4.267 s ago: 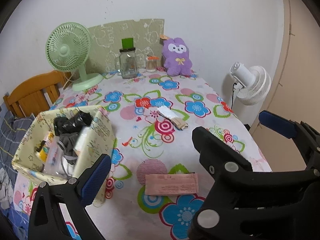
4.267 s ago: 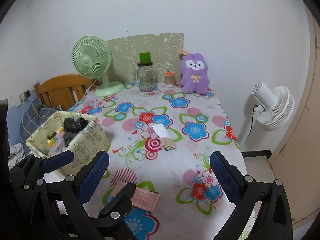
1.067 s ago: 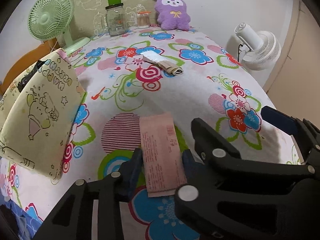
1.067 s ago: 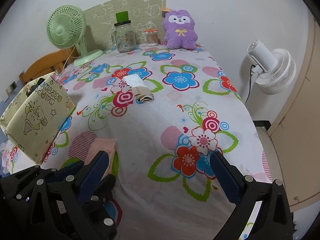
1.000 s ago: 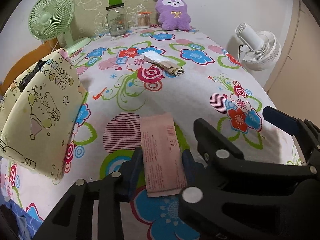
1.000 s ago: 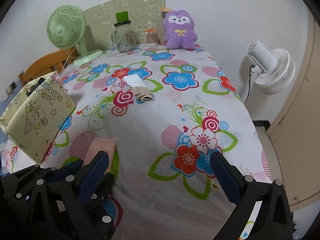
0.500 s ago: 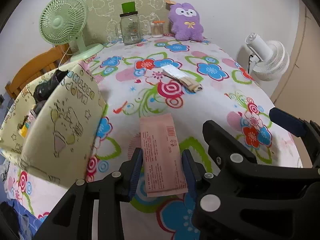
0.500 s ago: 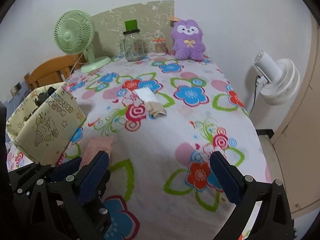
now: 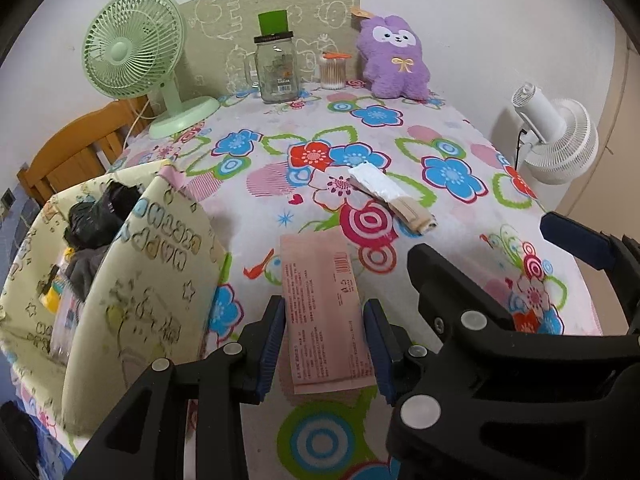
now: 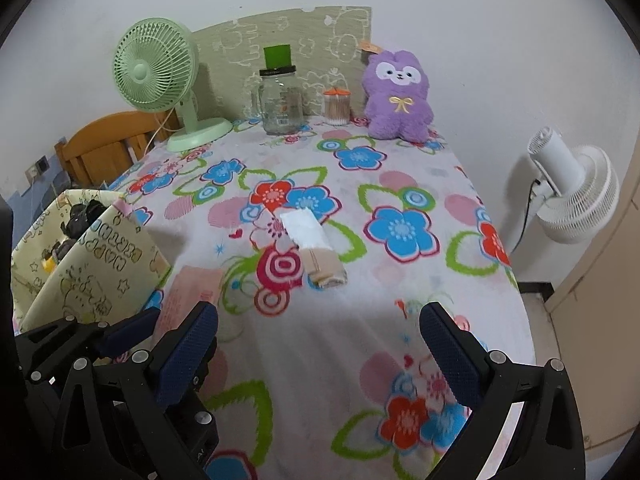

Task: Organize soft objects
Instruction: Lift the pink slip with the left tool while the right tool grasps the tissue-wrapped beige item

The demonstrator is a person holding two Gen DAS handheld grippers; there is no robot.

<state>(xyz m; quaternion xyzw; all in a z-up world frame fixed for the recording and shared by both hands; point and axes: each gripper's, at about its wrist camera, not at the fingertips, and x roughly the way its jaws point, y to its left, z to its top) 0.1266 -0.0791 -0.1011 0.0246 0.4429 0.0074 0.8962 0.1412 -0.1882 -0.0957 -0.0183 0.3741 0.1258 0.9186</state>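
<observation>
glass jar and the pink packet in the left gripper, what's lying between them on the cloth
A white-and-beige folded cloth lies between the jar and the packet, slightly right; otherwise bare tablecloth, left wrist view.

**A lived-in room at home**

A table covered with a bright flower-print cloth (image 10: pixel 400 168) stands pushed against a plain white wall (image 10: pixel 480 20), which marks this as a household setting. At the far edge stand a mint-green plastic desk fan (image 9: pixel 132 56), a clear glass jar with a handle and a green lid (image 9: pixel 276 66), a small clear container of cotton swabs with an orange top (image 9: pixel 333 72) and a purple plush rabbit with a yellow bow (image 9: pixel 394 58). A honey-coloured wooden chair back (image 10: pixel 108 146) shows to the left. Beside the table, a white floor fan (image 10: pixel 576 196) is plugged in near a beige cabinet door (image 10: pixel 600 300). A pale yellow fabric storage box printed with cartoon figures (image 9: pixel 132 300) holds assorted household bits.
</observation>
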